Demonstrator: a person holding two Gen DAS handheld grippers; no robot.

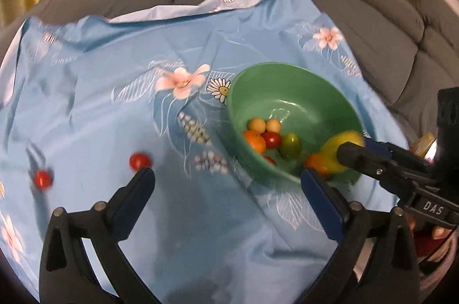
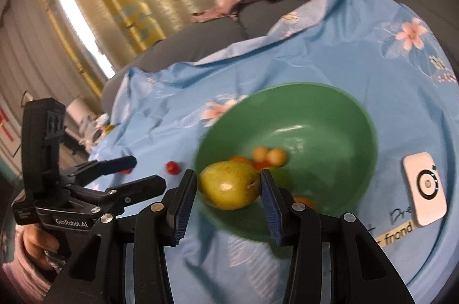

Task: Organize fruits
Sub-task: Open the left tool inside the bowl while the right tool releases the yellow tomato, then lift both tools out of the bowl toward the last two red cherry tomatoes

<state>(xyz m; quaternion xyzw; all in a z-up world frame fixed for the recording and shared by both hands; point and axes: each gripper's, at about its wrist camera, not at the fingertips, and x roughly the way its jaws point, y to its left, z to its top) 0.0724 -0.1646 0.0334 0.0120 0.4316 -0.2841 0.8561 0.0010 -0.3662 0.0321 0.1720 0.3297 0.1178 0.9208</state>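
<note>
1. Currently, the right hand-held gripper [image 2: 228, 189] is clamped on a yellow-green pear [image 2: 229, 185], its blue-padded fingers [image 2: 183, 203] pressing on either side of the fruit. The pear hangs over the near rim of the green bowl [image 2: 344, 114].
2. The left hand-held gripper [image 1: 226, 186] stands wide open with nothing between its fingers. It hovers over the blue floral cloth [image 1: 114, 68], beside the bowl.
3. Step in hand, as judged: depositing the pear. Carry it past the rim and lower it toward the bowl floor before releasing. A release at the rim risks the fruit rolling out onto the cloth.
4. Aim for a bare patch of the bowl. Small fruits already lie inside: two pale yellow balls [image 1: 264, 125], an orange one [image 1: 254, 142], a red one [image 1: 272, 140] and a green one [image 1: 291, 144]. A dropped pear could bruise or scatter them.
5. Two red cherry-sized fruits [image 1: 140, 161] remain loose on the cloth, well apart from the bowl. One lies just beyond the left fingertip; the other [image 1: 43, 179] sits further out. The open left tool is well placed to collect them next.
6. Materials: the bowl is smooth and glossy, probably plastic or glazed. The pear skin is speckled, with a stem end showing. The cloth is thin, wrinkled and likely slippery, so round fruit may roll.
</note>
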